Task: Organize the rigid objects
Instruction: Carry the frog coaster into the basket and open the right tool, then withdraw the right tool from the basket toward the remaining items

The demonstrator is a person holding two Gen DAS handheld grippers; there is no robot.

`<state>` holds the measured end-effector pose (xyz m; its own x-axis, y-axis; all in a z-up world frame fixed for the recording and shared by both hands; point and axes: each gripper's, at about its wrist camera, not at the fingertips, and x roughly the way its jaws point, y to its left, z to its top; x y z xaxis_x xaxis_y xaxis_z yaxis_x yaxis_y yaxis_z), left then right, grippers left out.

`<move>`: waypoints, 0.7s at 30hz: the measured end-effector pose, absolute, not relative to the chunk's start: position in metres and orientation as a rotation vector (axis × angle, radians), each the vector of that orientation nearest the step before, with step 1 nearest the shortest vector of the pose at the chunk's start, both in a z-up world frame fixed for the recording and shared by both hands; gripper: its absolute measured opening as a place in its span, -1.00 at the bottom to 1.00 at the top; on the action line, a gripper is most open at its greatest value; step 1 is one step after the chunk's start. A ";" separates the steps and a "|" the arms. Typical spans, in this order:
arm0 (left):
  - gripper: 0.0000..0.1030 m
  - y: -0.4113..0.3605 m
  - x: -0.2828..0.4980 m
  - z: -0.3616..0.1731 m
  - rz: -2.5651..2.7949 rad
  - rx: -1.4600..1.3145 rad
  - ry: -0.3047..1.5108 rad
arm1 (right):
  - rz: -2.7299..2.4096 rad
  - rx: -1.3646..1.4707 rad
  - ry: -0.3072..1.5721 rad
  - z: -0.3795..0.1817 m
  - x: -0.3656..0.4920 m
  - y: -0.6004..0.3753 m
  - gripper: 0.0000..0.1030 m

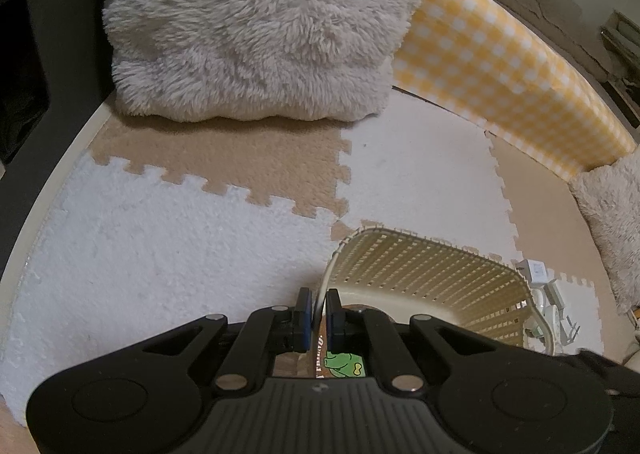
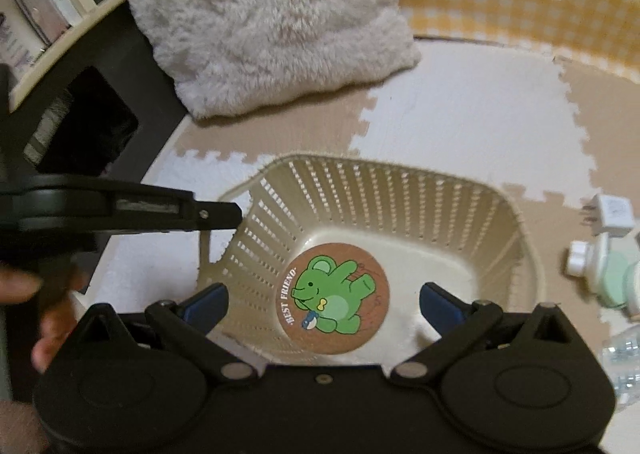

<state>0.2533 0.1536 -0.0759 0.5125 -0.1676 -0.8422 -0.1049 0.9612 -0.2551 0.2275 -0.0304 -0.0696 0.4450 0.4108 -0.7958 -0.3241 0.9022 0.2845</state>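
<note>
"BEST FRIEND" coaster point(image 2: 334, 298) lies flat inside cream basket point(image 2: 400, 189).

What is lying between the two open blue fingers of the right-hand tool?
In the right wrist view, the right gripper frames a round green-bear coaster on the floor of the cream basket; nothing else lies there.

Round bear coaster point(image 2: 335, 297) flat in cream basket point(image 2: 400, 189), seemingly
</note>
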 end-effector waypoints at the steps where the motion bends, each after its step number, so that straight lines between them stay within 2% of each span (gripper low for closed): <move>1: -0.87 0.153 0.253 -0.076 -0.038 -0.286 1.035 | 0.460 0.097 0.998 -0.064 0.225 -0.035 1.00; 14: -0.87 0.148 0.252 -0.074 -0.031 -0.241 1.028 | 0.409 0.154 0.764 0.011 0.186 -0.131 1.00; 21: -0.87 0.146 0.252 -0.074 -0.027 -0.224 1.028 | 0.278 0.147 0.693 0.026 0.175 -0.194 1.00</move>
<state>0.2522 0.1459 -0.0739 0.5182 -0.1267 -0.8458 -0.0829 0.9769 -0.1971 0.1754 -0.1938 0.0257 0.7345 0.3003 -0.6086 -0.2035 0.9529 0.2247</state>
